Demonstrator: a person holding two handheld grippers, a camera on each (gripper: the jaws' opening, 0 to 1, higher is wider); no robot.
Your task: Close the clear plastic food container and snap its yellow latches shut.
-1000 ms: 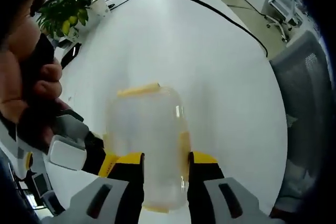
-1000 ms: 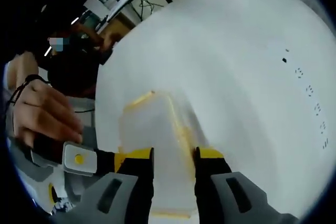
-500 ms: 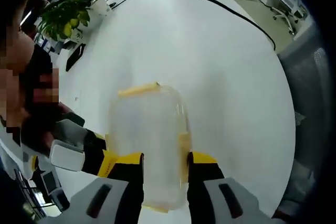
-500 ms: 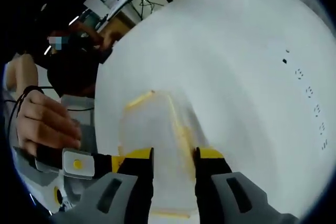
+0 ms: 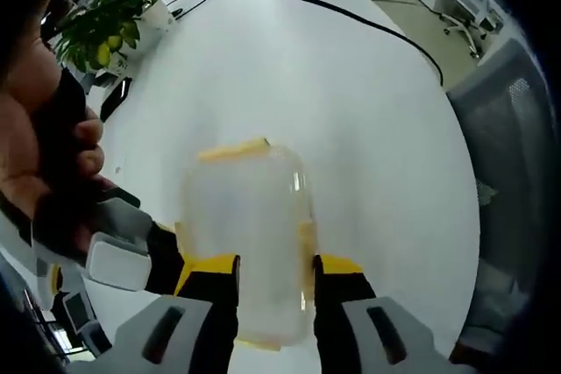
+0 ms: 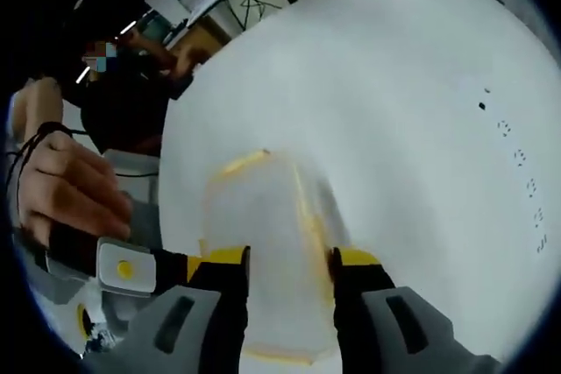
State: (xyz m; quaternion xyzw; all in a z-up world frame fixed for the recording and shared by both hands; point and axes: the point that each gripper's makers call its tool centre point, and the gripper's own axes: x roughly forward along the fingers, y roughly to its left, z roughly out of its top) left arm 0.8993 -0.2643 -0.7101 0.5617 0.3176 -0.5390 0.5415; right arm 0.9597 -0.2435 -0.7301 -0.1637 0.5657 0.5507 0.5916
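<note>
Container [image 5: 245, 243] between both tools' jaws — white table [image 5: 351, 102] around.

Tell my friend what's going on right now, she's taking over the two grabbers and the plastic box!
Left gripper: jaws either side of the clear container, near its close end; whether they press it, I cannot tell.
Right gripper: the same, straddling the container.
The container sits on the white table with its lid on. Yellow latches show at the far end and along one side.
Done: lid looks on. Left: check each latch and snap any that is loose; the pictures are too blurry to tell.
</note>
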